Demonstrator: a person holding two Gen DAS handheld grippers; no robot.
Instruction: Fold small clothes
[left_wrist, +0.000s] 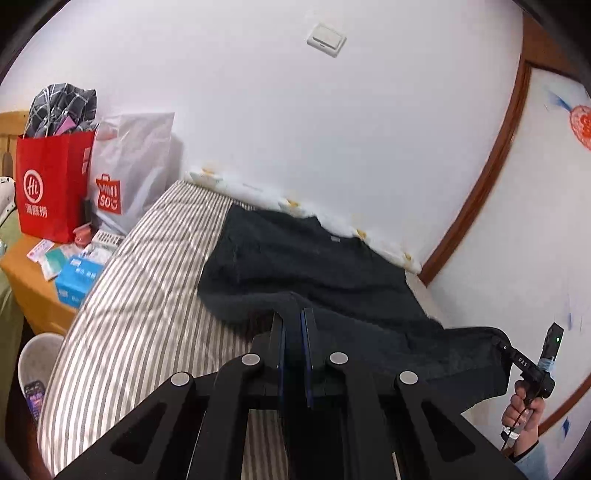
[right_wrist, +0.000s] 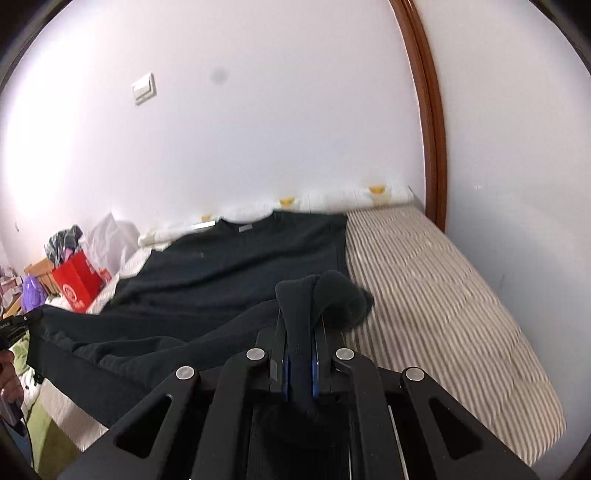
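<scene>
A dark sweater (left_wrist: 314, 266) lies spread on the striped mattress (left_wrist: 147, 295), collar toward the wall. My left gripper (left_wrist: 293, 314) is shut on its near hem and holds that edge lifted. My right gripper (right_wrist: 301, 325) is shut on another part of the hem, with a fold of the sweater (right_wrist: 332, 295) bunched over its fingertips. The hem hangs stretched between the two grippers above the bed. In the left wrist view the right gripper (left_wrist: 498, 341) shows at the lower right, pinching the hem. The sweater's body also shows in the right wrist view (right_wrist: 229, 266).
A white wall runs behind the mattress (right_wrist: 443, 295). A wooden door frame (left_wrist: 480, 192) stands at the bed's right end. At the left, a wooden nightstand (left_wrist: 33, 284) carries a red paper bag (left_wrist: 51, 184), a white shopping bag (left_wrist: 129, 173) and blue boxes (left_wrist: 75, 280). A white bin (left_wrist: 37, 362) stands below.
</scene>
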